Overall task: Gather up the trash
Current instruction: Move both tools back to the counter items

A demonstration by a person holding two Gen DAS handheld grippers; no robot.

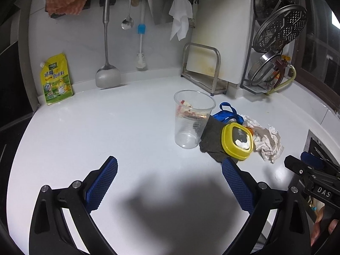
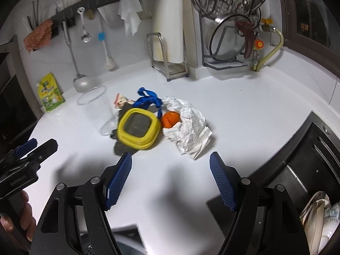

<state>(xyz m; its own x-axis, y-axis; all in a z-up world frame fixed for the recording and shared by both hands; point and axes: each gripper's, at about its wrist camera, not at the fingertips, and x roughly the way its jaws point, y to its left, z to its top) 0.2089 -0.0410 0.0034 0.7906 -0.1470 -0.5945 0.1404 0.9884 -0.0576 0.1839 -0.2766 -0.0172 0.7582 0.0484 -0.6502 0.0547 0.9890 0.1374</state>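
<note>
A: Two grippers, both empty. The left gripper has its jaws spread wide over bare white countertop, and the right gripper is just as wide, with nothing between its pads.

B: So where's the trash?

A: Heaped mid-counter, ahead of both. A crumpled sheet of checked paper wraps part-way round an orange piece; touching that on the left is a yellow-rimmed lid lying on a dark cloth, with a blue strap behind it. A clear plastic cup stands upright just beside the cloth.

B: Which step, then?

A: The approach, I'd judge; nothing has been picked up yet. The right gripper sits nearest the paper, so its next move would be to reach forward and down, straddle the wad and close on it.

B: Anything you can't make out?

A: What the orange piece is, since it's half buried. There's a small printed wrapper behind the cup. And I see no bin anywhere.
</note>
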